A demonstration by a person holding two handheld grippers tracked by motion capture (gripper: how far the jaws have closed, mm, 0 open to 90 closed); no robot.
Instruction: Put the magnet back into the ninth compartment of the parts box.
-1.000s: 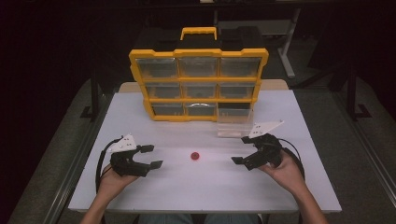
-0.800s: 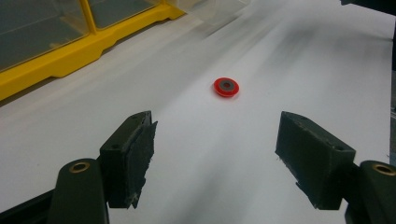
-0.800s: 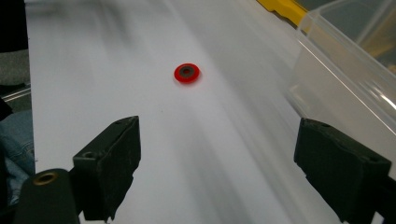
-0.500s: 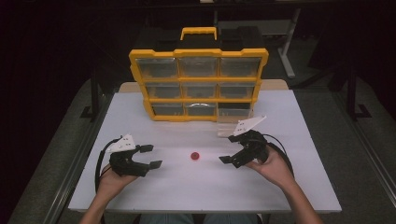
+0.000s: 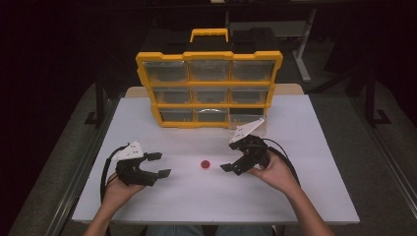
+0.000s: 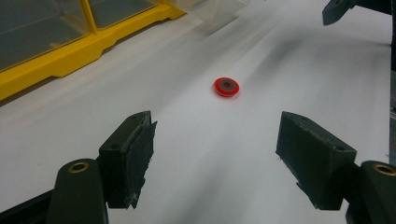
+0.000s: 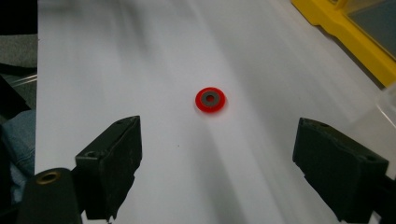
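Red, grey-centred washer (image 5: 205,163) lies on the white counter (image 5: 314,147) between my left hand-held gripper (image 5: 159,164) and right hand-held gripper (image 5: 229,156), both wide open and empty; yellow drawer organizer (image 5: 209,88) stands behind, nothing between.

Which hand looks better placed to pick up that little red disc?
Probably the right: the right gripper sits nearer the red disc, jaws open and aimed at it. The left gripper lies farther off.

a yellow organiser case (image 5: 209,87) with clear drawers stands upright at the upper middle of the high view, at the far edge of the white table (image 5: 314,162). a clear pulled-out drawer (image 5: 253,127) sits just below its lower right corner.
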